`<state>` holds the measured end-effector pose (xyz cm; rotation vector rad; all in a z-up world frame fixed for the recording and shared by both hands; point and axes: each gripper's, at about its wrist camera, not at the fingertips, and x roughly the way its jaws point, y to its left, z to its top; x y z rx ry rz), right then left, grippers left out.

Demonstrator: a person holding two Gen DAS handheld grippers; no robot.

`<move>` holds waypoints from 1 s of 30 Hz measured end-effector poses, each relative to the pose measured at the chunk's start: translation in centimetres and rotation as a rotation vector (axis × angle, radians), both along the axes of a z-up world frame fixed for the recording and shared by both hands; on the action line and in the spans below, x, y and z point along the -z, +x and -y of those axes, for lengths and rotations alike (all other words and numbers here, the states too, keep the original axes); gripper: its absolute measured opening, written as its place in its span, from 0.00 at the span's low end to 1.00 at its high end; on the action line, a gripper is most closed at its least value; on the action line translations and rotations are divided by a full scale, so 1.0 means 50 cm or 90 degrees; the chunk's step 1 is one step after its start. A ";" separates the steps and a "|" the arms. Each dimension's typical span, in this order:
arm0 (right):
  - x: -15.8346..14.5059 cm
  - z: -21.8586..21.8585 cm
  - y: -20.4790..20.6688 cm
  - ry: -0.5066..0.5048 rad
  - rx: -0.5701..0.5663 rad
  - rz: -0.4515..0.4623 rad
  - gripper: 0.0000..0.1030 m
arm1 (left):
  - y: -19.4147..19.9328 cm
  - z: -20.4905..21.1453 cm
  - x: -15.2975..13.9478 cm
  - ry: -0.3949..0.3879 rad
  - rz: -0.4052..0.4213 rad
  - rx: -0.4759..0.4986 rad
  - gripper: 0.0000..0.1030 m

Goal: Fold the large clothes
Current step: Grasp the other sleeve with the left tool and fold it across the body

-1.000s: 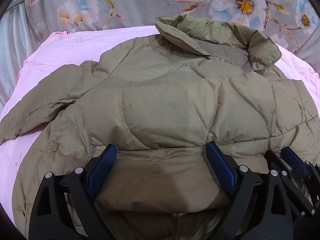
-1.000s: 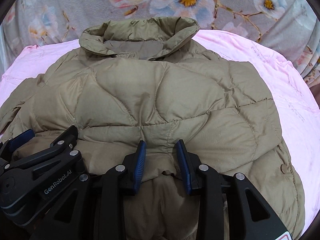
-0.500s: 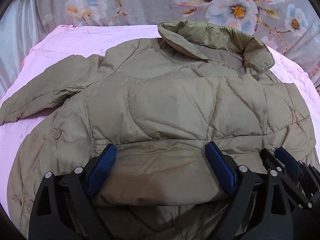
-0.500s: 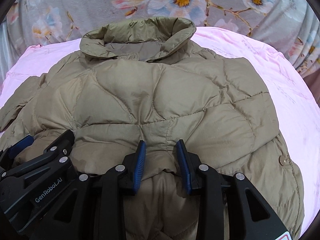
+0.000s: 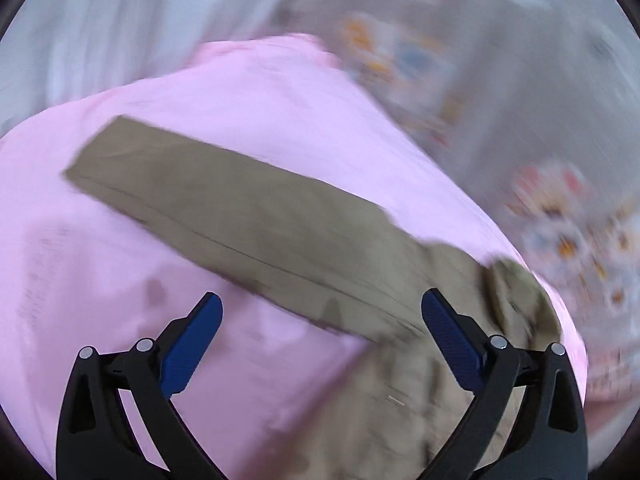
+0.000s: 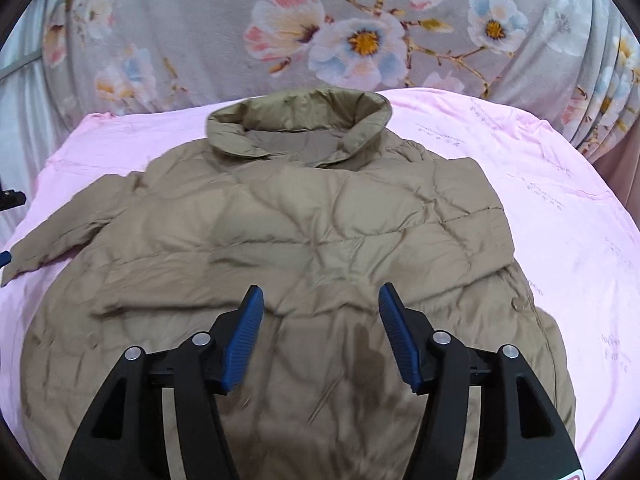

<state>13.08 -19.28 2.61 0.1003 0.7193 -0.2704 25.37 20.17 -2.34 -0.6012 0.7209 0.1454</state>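
Observation:
An olive quilted jacket (image 6: 312, 248) lies flat on a pink sheet (image 6: 560, 216), collar at the far side, its bottom part folded up over the body. One sleeve sticks out to the left; in the blurred left wrist view that sleeve (image 5: 240, 220) runs across the sheet. My left gripper (image 5: 320, 340) is open and empty, above the sheet near the sleeve. My right gripper (image 6: 320, 332) is open and empty over the folded lower part of the jacket.
A grey floral bedcover (image 6: 360, 40) lies beyond the pink sheet (image 5: 120, 280). A pale curtain or wall (image 5: 120, 40) is at the left. The tip of the left gripper shows at the left edge of the right wrist view (image 6: 6, 258).
My right gripper has opened and let go of the jacket's folded part. My left gripper has swung away to the left, towards the outstretched sleeve, moving fast.

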 end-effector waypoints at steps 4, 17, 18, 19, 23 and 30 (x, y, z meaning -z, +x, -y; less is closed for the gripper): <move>0.017 -0.035 -0.036 0.009 -0.027 0.009 0.64 | 0.017 -0.202 0.072 -0.060 -0.063 -0.128 0.94; 0.039 -0.041 -0.064 0.042 -0.005 -0.008 0.65 | 0.057 -0.310 0.114 -0.114 -0.060 -0.128 0.15; 0.038 -0.040 -0.069 0.042 -0.003 -0.006 0.65 | 0.058 -0.296 0.097 -0.109 -0.049 -0.112 0.07; 0.036 -0.040 -0.076 0.042 -0.001 -0.003 0.65 | 0.057 -0.284 0.079 -0.098 -0.038 -0.101 0.05; 0.026 -0.026 -0.104 0.056 0.005 0.011 0.65 | 0.041 -0.175 -0.055 -0.023 0.048 -0.022 0.03; -0.003 0.005 -0.161 0.051 0.020 0.041 0.65 | -0.051 0.227 -0.294 0.108 0.189 0.232 0.00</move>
